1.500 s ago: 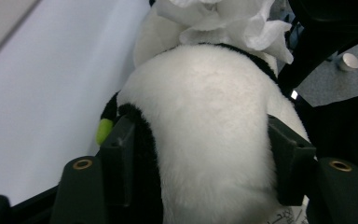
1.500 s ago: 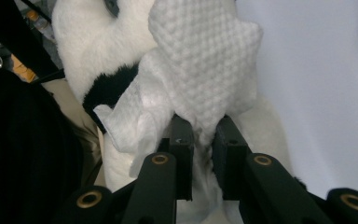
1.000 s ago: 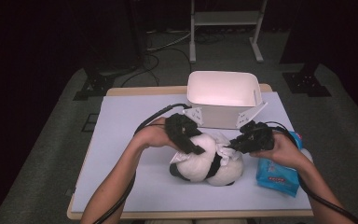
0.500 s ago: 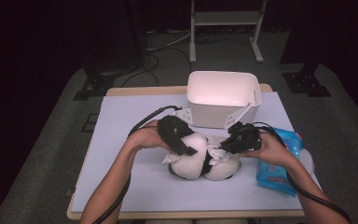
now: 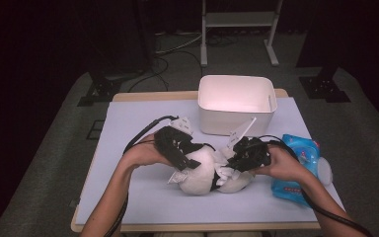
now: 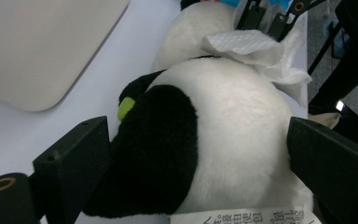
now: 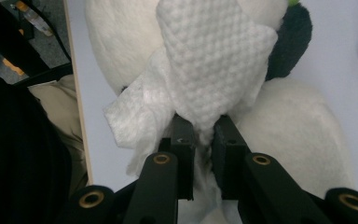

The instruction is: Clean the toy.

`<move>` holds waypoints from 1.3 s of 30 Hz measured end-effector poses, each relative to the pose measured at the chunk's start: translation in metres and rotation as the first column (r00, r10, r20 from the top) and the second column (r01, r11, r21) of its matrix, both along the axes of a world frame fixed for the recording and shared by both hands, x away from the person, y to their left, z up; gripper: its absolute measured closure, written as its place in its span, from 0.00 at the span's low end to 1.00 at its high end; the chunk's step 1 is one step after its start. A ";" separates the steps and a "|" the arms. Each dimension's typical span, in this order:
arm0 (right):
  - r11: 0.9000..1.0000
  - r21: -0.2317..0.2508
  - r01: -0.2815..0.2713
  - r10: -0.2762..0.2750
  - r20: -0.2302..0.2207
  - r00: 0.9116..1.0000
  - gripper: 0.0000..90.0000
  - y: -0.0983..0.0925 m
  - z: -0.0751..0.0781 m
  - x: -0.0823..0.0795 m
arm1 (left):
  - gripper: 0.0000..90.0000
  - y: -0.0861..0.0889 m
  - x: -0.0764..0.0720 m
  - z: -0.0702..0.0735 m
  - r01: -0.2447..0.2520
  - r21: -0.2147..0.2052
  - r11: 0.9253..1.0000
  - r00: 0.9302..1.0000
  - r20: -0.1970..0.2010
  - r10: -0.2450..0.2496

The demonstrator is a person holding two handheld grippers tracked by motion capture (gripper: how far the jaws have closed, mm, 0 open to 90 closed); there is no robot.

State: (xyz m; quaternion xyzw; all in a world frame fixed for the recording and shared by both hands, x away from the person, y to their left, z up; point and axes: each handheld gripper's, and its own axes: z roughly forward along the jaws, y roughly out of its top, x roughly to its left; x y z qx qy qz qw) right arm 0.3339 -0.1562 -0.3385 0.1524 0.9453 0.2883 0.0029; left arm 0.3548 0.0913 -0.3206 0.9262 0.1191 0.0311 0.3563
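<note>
Two grippers work over one panda (image 5: pixel 205 170), taken here as the landmark. High view: the panda lies on the table (image 5: pixel 128 123), in front of the white bin (image 5: pixel 237 104) and just left of the blue pack (image 5: pixel 296 163). The left gripper (image 5: pixel 180 158) sits on the panda's left flank; the right gripper (image 5: pixel 234 165) sits on its right flank, with white tissue (image 5: pixel 225 173) bunched beneath it against the plush. A paper tag (image 5: pixel 176 177) sticks out at the panda's lower left.

Left gripper view: the jaws have just been opening and now stand wide, one on each side of the panda (image 6: pixel 214 140). The right-hand pad stands clear of the plush; whether the left-hand pad touches it cannot be told. The tissue (image 6: pixel 256 49) lies on the panda's far side, and the bin's wall (image 6: pixel 42 46) stands beyond at upper left.

Right gripper view: the jaws are nearly closed and pinch the tissue (image 7: pixel 214 60), which drapes over the panda (image 7: pixel 303 135).
</note>
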 end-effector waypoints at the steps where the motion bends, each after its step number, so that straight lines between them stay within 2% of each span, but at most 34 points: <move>1: 1.000 0.002 -0.003 0.003 -0.002 1.000 0.89 0.000 0.000 -0.001 | 0.07 0.001 -0.002 -0.002 -0.005 -0.013 1.000 1.000 0.003 0.005; 5: 1.000 -0.001 -0.013 0.013 0.000 1.000 0.89 -0.001 -0.001 -0.007 | 0.07 0.004 -0.012 -0.010 -0.025 -0.058 0.998 1.000 0.010 0.026; 10: 1.000 -0.021 -0.022 0.022 0.015 1.000 0.89 0.001 0.004 -0.010 | 0.12 0.005 -0.021 -0.013 -0.005 -0.051 0.999 0.999 0.042 0.007; 14: 0.999 -0.028 -0.035 0.036 0.023 0.999 0.89 0.007 0.011 -0.008 | 0.15 0.008 -0.027 -0.018 -0.003 -0.082 0.997 0.998 0.056 0.008; 16: 0.999 -0.022 -0.040 0.040 0.025 0.999 0.89 0.011 0.015 -0.006 | 0.15 0.010 -0.030 -0.020 0.006 -0.084 0.996 0.998 0.064 0.000; 21: 0.998 -0.046 -0.049 0.050 0.032 0.998 0.88 0.023 0.022 0.001 | 0.16 0.017 -0.037 -0.026 0.003 -0.109 0.994 0.998 0.068 0.005; 23: 0.997 -0.059 -0.040 0.042 0.041 0.998 0.88 0.025 0.024 0.007 | 0.16 0.019 -0.037 -0.026 0.009 -0.102 0.995 0.997 0.073 -0.001; 26: 0.998 -0.061 -0.019 0.019 0.010 1.000 0.88 0.022 0.023 0.016 | 0.16 0.020 -0.038 -0.027 0.001 -0.109 0.994 0.997 0.075 0.007; 30: 0.997 -0.072 -0.007 0.008 0.014 1.000 0.88 0.018 0.021 0.015 | 0.16 0.020 -0.037 -0.025 -0.018 -0.134 0.991 0.997 0.075 0.029; 39: 0.999 -0.049 0.023 -0.023 0.006 1.000 0.89 0.005 0.018 0.014 | 0.11 0.015 -0.042 -0.016 -0.030 -0.119 0.992 0.994 0.104 0.042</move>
